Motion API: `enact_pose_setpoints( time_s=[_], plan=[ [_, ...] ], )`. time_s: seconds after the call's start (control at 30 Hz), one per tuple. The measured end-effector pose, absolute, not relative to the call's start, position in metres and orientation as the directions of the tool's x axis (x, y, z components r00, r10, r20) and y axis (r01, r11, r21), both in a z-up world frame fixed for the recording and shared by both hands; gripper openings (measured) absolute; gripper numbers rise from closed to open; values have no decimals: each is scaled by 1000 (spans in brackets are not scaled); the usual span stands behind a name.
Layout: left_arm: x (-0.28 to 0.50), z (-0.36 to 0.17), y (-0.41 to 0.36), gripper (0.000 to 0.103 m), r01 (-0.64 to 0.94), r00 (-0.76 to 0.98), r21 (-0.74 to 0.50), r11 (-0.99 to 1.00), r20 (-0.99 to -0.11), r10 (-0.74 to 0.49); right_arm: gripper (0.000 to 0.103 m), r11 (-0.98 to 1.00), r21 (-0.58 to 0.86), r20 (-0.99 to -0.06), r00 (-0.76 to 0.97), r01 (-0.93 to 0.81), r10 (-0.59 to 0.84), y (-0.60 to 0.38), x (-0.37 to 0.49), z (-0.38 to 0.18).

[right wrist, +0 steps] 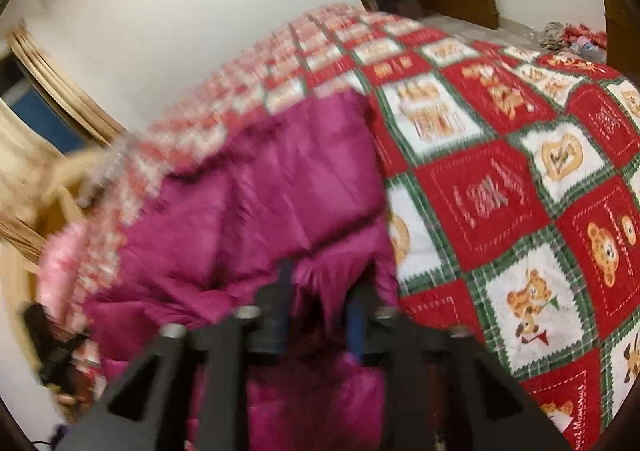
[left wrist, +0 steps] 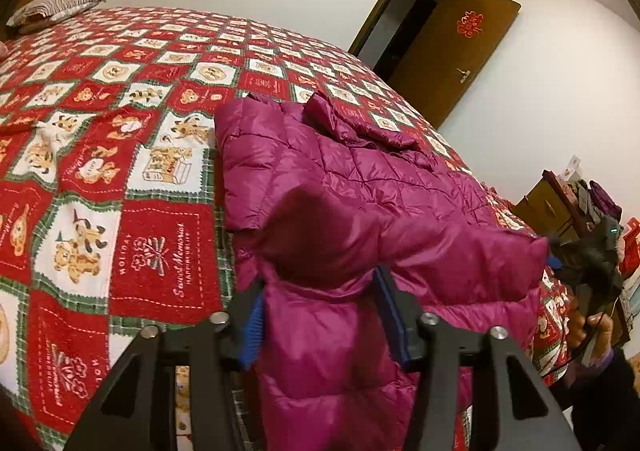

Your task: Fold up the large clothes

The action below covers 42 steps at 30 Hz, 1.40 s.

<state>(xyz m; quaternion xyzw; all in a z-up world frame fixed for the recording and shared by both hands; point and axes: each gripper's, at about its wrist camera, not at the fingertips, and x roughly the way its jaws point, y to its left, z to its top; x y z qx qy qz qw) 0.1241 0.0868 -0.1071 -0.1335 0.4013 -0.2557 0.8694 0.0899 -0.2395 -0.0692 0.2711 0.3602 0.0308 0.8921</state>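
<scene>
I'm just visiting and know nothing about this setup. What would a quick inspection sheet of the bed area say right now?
Surface: bed with a red, white and green bear-print blanket, mostly flat.
Job's things: magenta puffer jacket, partly folded at the bed's near edge.
Clutter: striped pillow at the bed's far corner; cluttered wooden cabinet beside the bed.
Grippers: left claw has jacket fabric between its blue pads; right claw too, blurred; whether either still pinches is unclear.
Cables: thin wire by the person's hand.
Surroundings: white walls, open brown door.
</scene>
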Motion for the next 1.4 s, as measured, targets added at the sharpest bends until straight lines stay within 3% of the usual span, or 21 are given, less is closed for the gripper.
enact_pose_setpoints(
  time_s=[0.03, 0.07, 0.17, 0.43, 0.5, 0.53, 0.57, 0.6, 0.67, 0.7, 0.73, 0.77, 0.87, 1.4],
  plan=[
    [125, -106, 87, 50, 336, 550, -438, 834, -627, -551, 93, 853, 505, -598, 767, 135, 233, -243, 85, -62],
    [124, -105, 89, 50, 335, 551, -444, 831, -623, -555, 103, 861, 492, -555, 808, 127, 198, -249, 73, -52],
    [125, -104, 88, 50, 353, 541, -460, 815, -610, -579, 103, 888, 446, -544, 822, 111, 170, -254, 65, -47],
    [137, -120, 67, 50, 364, 480, -454, 813, -657, -581, 102, 948, 314, -698, 690, 57, 190, -236, 98, -99],
    [141, -125, 65, 51, 355, 462, -464, 812, -668, -584, 87, 966, 259, -743, 642, 14, 190, -220, 112, -118],
    [143, -127, 64, 52, 348, 454, -472, 810, -671, -586, 72, 969, 249, -759, 622, 4, 192, -216, 116, -124],
    [144, -129, 63, 52, 343, 450, -476, 810, -673, -587, 65, 975, 223, -781, 597, -4, 181, -208, 122, -132],
    [144, -129, 61, 52, 341, 454, -475, 811, -673, -585, 64, 982, 189, -776, 612, -6, 153, -202, 121, -132],
    [142, -129, 59, 51, 346, 469, -470, 812, -663, -583, 31, 984, 179, -767, 626, -3, 142, -197, 115, -126],
    [139, -128, 58, 45, 356, 479, -468, 809, -652, -588, 28, 982, 186, -757, 640, 17, 132, -198, 111, -121],
    [136, -127, 58, 20, 362, 487, -462, 809, -647, -587, 22, 980, 196, -747, 652, 29, 131, -199, 106, -118],
    [134, -127, 57, 11, 361, 484, -459, 812, -652, -584, 18, 977, 209, -729, 673, 47, 124, -201, 97, -111],
    [124, -122, 60, 9, 353, 504, -461, 814, -639, -581, 13, 973, 218, -692, 716, 82, 95, -200, 77, -95],
    [47, -56, 88, 7, 398, 616, -509, 763, -468, -633, 11, 964, 255, -495, 867, 78, 61, -172, 2, -25]
  ],
)
